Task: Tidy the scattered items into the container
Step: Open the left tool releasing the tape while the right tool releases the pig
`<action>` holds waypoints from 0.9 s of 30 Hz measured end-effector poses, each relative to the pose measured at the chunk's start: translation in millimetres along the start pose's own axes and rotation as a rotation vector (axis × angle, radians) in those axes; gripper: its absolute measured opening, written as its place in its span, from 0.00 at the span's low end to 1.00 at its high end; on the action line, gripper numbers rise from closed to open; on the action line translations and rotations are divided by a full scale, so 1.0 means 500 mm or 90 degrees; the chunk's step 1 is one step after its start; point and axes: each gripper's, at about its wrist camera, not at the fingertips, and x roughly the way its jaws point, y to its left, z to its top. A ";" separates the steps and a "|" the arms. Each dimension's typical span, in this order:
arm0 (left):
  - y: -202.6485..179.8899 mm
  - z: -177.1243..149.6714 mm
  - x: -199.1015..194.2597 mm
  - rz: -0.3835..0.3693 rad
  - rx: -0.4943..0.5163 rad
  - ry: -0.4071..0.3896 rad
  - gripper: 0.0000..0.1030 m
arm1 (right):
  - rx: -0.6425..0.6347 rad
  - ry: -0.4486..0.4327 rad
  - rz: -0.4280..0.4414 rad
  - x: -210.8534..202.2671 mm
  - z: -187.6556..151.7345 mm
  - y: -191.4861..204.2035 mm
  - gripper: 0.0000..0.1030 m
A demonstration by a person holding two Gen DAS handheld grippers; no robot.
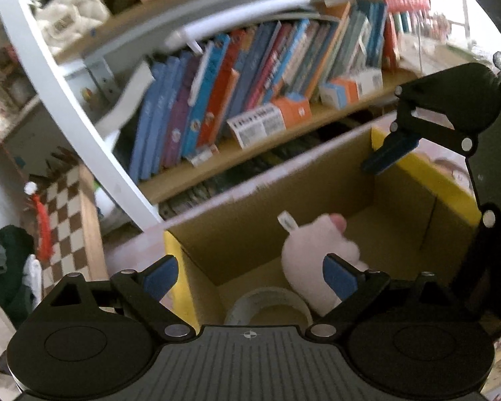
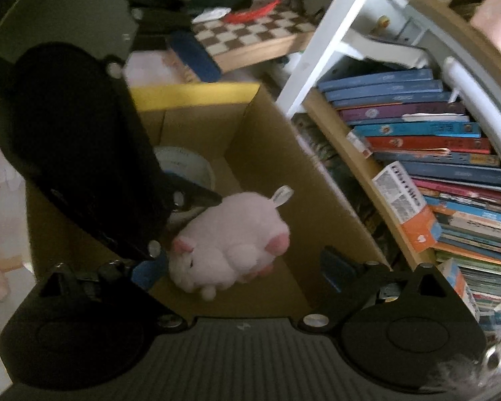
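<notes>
An open cardboard box (image 1: pixel 250 224) with yellow flaps stands in front of a bookshelf. Inside it a pink plush toy (image 1: pixel 314 250) lies on its side on the floor of the box (image 2: pixel 260 153), next to a white tape roll (image 1: pixel 270 302). My left gripper (image 1: pixel 250 279) hangs open over the box's near corner, with nothing between its blue pads. My right gripper (image 2: pixel 242 270) is open above the plush toy (image 2: pixel 230 244), and its pads stand clear of the toy. In the left wrist view the right gripper enters from the right, showing one blue finger (image 1: pixel 390 152).
A white bookshelf holds a row of books (image 1: pixel 250 83) and small orange-and-white cartons (image 1: pixel 270 120) just behind the box. A brown-and-white chessboard (image 2: pixel 250 33) leans beside the shelf with a red tassel and dark clothing near it.
</notes>
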 end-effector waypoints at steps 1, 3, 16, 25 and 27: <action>0.002 0.001 -0.013 0.006 -0.006 -0.010 0.93 | 0.012 -0.008 -0.005 -0.011 0.002 -0.005 0.96; 0.005 0.000 -0.037 0.014 -0.017 -0.026 0.93 | 0.034 -0.023 -0.019 -0.031 0.005 -0.014 0.96; 0.032 -0.059 -0.223 0.041 -0.108 -0.118 0.95 | 0.282 -0.123 -0.068 -0.196 -0.031 0.002 0.94; 0.014 -0.120 -0.321 0.027 -0.110 -0.141 0.95 | 0.362 -0.128 -0.078 -0.282 -0.071 0.087 0.94; 0.010 -0.135 -0.340 0.022 -0.114 -0.145 0.95 | 0.395 -0.131 -0.081 -0.298 -0.084 0.103 0.94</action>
